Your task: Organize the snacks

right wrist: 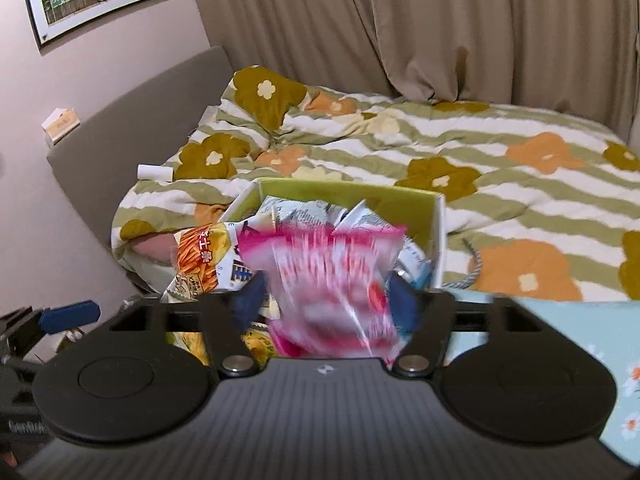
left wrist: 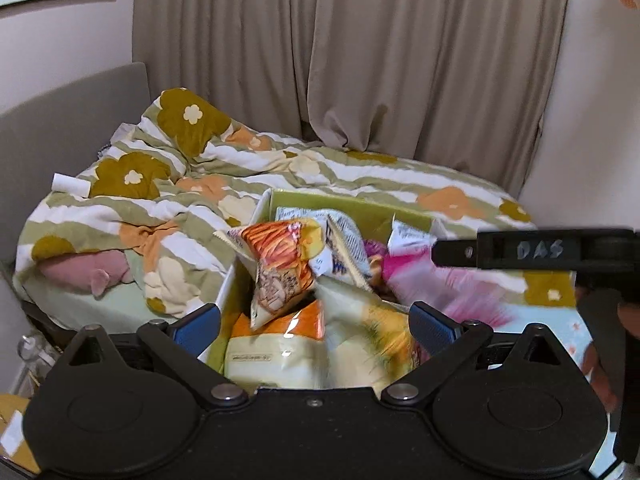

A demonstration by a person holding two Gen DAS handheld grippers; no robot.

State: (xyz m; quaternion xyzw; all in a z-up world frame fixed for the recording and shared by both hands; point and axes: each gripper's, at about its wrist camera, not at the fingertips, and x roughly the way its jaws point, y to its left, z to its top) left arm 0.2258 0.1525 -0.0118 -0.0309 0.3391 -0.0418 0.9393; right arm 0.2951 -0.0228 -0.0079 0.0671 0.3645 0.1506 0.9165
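A box [left wrist: 352, 204], green inside, stands at the bed's near edge, full of snack bags. On its left side an orange bag [left wrist: 280, 256] sticks up, with silver-blue bags [left wrist: 344, 236] behind it and a yellow bag [left wrist: 360, 340] in front. My left gripper [left wrist: 316, 326] is open just above the yellow bag and holds nothing. My right gripper [right wrist: 327, 300] is open too. A blurred pink bag [right wrist: 336, 280] hangs loose between its pads over the box [right wrist: 436, 232]. One of its black fingers [left wrist: 460, 250] reaches in from the right beside the pink bag [left wrist: 424, 280].
A flowered quilt [right wrist: 520, 168] covers the bed behind the box. A grey headboard [left wrist: 60, 132] stands at the left and beige curtains [left wrist: 360, 60] at the back. A pink plush [left wrist: 80, 272] and a white roll [left wrist: 70, 184] lie at the left. A light blue floral cloth [right wrist: 580, 328] lies at the right.
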